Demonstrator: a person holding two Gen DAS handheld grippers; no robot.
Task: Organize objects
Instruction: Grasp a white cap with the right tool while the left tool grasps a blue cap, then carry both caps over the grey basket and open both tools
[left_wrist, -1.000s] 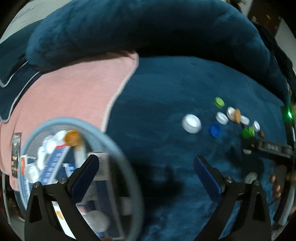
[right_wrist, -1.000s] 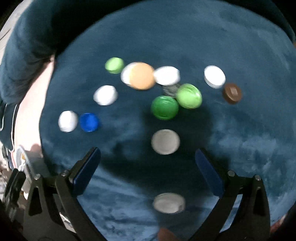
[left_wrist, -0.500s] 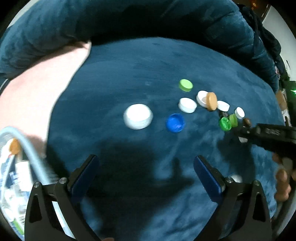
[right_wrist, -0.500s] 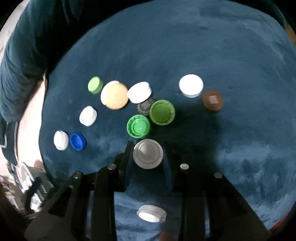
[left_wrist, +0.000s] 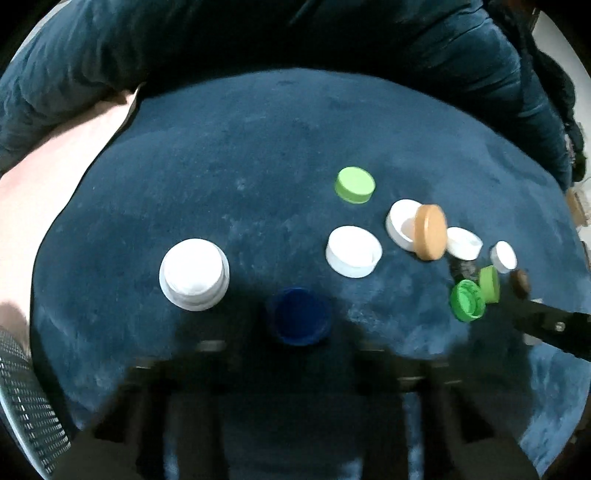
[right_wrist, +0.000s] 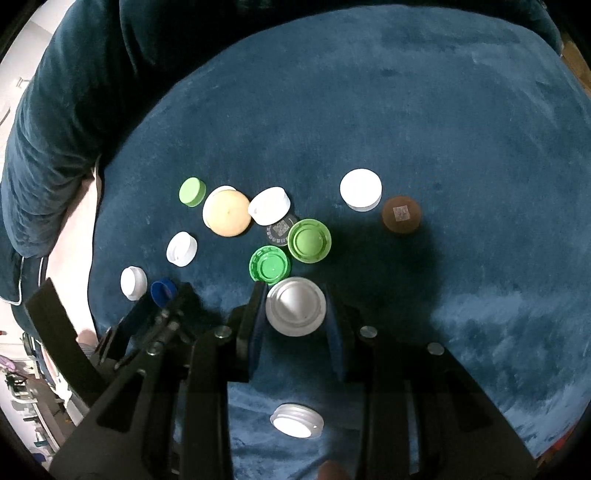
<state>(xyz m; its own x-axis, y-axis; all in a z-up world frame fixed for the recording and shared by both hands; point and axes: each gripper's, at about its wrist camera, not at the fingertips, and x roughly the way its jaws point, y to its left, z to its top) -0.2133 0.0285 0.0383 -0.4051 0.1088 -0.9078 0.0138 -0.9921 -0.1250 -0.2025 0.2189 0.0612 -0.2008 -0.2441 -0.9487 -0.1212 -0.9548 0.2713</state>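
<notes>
Bottle caps lie scattered mid-frame on dark blue plush: right gripper (right_wrist: 295, 314) clamps a round grey plastic cap (right_wrist: 295, 305), left gripper (left_wrist: 299, 332) has clenched around a small blue cap (left_wrist: 299, 316), so lifting both clear probably comes next.

Dim overhead light, dark shadows on the blue blanket (left_wrist: 295, 155), fisheye-bent edges, perhaps motion-blurred foreground.

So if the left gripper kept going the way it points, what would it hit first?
Most likely the blue cap, which sits right at the left gripper tips, with the blue blanket under it. The fingers are blurred, so whether they already touch it is unclear.
</notes>
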